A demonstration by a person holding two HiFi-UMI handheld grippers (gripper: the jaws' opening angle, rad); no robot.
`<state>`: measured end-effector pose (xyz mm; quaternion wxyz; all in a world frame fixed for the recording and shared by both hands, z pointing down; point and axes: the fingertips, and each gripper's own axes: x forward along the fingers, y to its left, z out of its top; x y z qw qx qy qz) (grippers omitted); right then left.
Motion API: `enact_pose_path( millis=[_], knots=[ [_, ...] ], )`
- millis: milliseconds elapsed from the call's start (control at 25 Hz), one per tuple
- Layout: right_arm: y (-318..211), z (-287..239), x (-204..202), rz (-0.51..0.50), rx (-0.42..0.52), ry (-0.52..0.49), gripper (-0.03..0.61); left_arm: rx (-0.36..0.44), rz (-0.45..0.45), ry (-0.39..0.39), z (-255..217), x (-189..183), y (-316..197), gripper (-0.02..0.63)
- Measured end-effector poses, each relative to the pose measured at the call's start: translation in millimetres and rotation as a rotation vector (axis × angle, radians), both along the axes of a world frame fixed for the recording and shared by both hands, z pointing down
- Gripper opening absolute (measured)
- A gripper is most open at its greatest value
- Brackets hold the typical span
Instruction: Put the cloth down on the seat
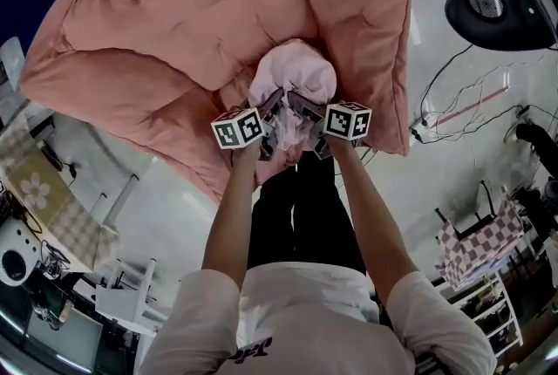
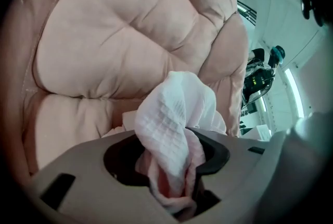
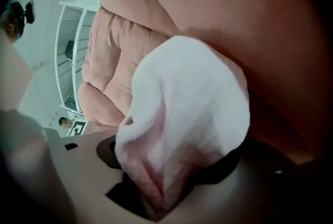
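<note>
A pale pink-white cloth is bunched into a ball just above the front of the big pink padded seat. My left gripper and right gripper sit side by side under it, each shut on a fold of the cloth. In the left gripper view the waffle-textured cloth rises out of the left gripper with the seat cushions behind. In the right gripper view the cloth billows over the right gripper and hides the jaws, next to the seat.
A black round device and loose cables lie on the floor at the right. A checkered rack stands at the lower right. At the left are a patterned table and white frames. The person's legs stand right against the seat's front.
</note>
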<state>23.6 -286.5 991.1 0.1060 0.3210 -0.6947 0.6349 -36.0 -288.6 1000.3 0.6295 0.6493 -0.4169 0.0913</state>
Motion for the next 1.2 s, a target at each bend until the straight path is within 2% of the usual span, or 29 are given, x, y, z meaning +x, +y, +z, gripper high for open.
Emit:
enact_pose_path(
  millis=[280, 480, 600, 800, 1200],
  knots=[
    [13, 54, 16, -0.02, -0.094, 0.127, 0.288, -0.056, 0.044, -0.104, 47, 7, 8, 0.207],
    [9, 71, 19, -0.043, -0.105, 0.152, 0.288, -0.089, 0.07, -0.136, 64, 11, 4, 0.207],
    [8, 59, 20, -0.082, -0.053, 0.173, 0.304, -0.091, 0.082, -0.153, 55, 8, 7, 0.225],
    [17, 35, 29, -0.117, 0.006, 0.28, 0.332, -0.094, 0.102, -0.174, 32, 3, 19, 0.29],
    [42, -21, 47, -0.128, 0.049, 0.419, 0.347, -0.059, 0.139, -0.23, -28, -18, 46, 0.364]
  ],
)
